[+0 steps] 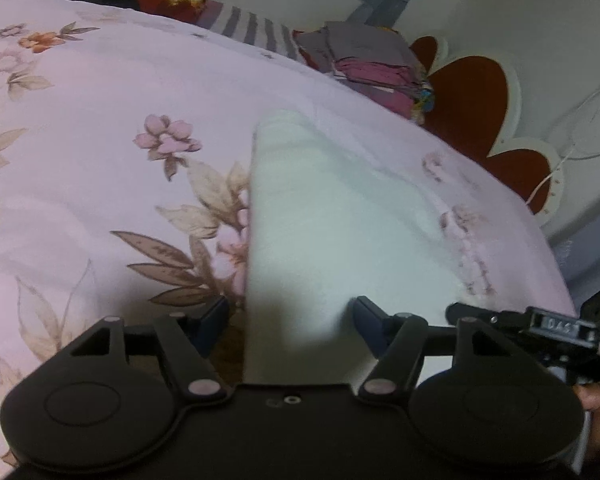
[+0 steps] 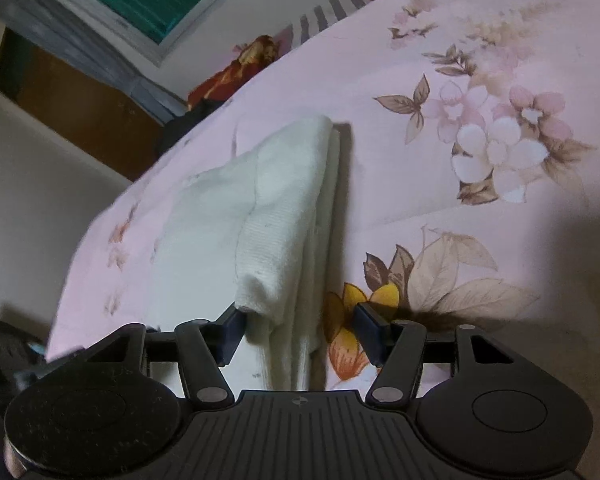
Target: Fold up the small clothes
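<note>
The left gripper (image 1: pixel 291 322) hangs low over the bed (image 1: pixel 80 168), its fingers (image 1: pixel 214 320) spread wide with nothing between them but air. Under the gap lies the near end of the white cloth (image 1: pixel 320 216), a small pale garment stretched away across the flowered sheet, its left edge straight and sharp, its right side blurring into the sheet. Beyond it, at the far edge of the bed, sits a stack of folded clothes (image 1: pixel 364 60) in grey and pink.

In the right wrist view, the right gripper (image 2: pixel 298 328) is also wide open and grips nothing. Its left finger (image 2: pixel 232 330) sits just beside, perhaps touching, the rolled lip of the cloth (image 2: pixel 276 208), which here shows several layers stacked along a thick fold on its right side. The right finger stands over bare sheet.

The cloth looks partly folded, and the step in hand seems to be taking up the near end for another fold. To do it well, each gripper should probably close on all layers at once, near the two near corners, so the stack does not slide apart. Lifting both ends together and laying them level onto the far end would keep the edges square; a grab on only the top layer could undo the fold.
</note>
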Motion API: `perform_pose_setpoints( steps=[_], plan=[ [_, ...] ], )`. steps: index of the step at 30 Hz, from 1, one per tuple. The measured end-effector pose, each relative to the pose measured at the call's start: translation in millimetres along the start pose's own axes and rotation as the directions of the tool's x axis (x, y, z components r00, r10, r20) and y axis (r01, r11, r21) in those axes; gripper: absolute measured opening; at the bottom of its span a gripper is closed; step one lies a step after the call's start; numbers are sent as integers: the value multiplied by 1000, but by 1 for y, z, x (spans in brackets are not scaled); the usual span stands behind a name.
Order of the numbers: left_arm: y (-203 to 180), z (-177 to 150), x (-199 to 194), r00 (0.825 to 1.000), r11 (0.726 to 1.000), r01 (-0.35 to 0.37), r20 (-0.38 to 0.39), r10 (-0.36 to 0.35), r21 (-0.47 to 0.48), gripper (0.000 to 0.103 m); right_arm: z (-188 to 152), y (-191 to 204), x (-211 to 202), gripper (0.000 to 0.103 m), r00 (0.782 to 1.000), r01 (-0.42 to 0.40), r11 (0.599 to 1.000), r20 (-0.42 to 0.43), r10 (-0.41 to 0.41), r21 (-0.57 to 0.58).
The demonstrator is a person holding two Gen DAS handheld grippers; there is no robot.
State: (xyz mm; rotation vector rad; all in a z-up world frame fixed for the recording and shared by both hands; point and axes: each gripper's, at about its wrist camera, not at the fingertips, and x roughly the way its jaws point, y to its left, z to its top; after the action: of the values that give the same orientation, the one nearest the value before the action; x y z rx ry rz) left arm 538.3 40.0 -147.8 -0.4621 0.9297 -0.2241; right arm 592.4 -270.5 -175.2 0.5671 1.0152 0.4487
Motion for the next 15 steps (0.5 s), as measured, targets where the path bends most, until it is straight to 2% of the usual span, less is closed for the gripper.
perform_pose_setpoints(
  steps=[2,5,9,13,15],
  plan=[
    [5,2,2,999,999,31,-9,-32,-29,67,-1,-6,-4,60,1000,-11,999,11,11,40],
    [12,5,6,998,996,58,-23,-60,-69,65,0,-24,-1,60,993,-120,978,10,120,171],
    [21,7,15,990,979,131,-33,-138,-156,65,5,-24,8,60,990,-142,976,6,143,166],
    [29,6,21,981,959,177,-42,-190,-221,66,12,-38,17,60,973,-218,937,-10,230,273],
    [32,7,23,979,954,183,-42,-199,-239,64,14,-36,18,60,974,-213,945,-22,225,249]
  ],
)
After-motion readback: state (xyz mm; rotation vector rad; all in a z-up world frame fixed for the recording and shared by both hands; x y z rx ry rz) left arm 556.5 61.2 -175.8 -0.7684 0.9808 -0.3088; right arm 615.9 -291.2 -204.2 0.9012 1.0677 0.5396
